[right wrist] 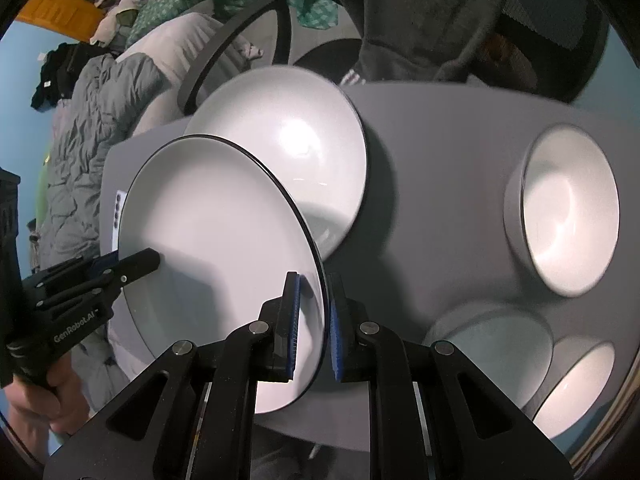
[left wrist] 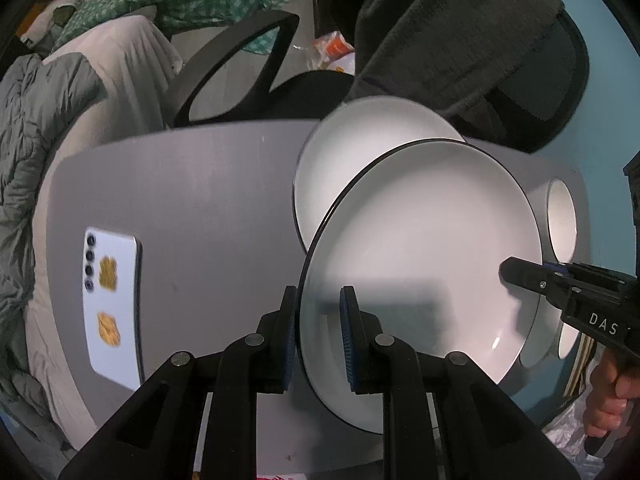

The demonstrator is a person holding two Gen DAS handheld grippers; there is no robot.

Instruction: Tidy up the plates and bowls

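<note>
A white plate with a dark rim [left wrist: 424, 248] [right wrist: 216, 232] is held tilted above the grey table [left wrist: 200, 192] [right wrist: 440, 160]. My left gripper [left wrist: 319, 336] is shut on its left rim; it also shows in the right wrist view [right wrist: 140, 262]. My right gripper [right wrist: 313, 324] is shut on the opposite rim; it also shows in the left wrist view [left wrist: 516, 274]. A second white plate [left wrist: 360, 160] [right wrist: 288, 136] lies flat on the table behind, partly hidden by the held plate. Two white bowls [right wrist: 568, 208] [right wrist: 568, 384] stand at the right.
A white phone [left wrist: 114, 308] lies face down on the table's left part. A black office chair [left wrist: 240, 64] with a dark garment [left wrist: 460, 32] stands behind the table. A grey quilted blanket [left wrist: 36, 140] lies at the left.
</note>
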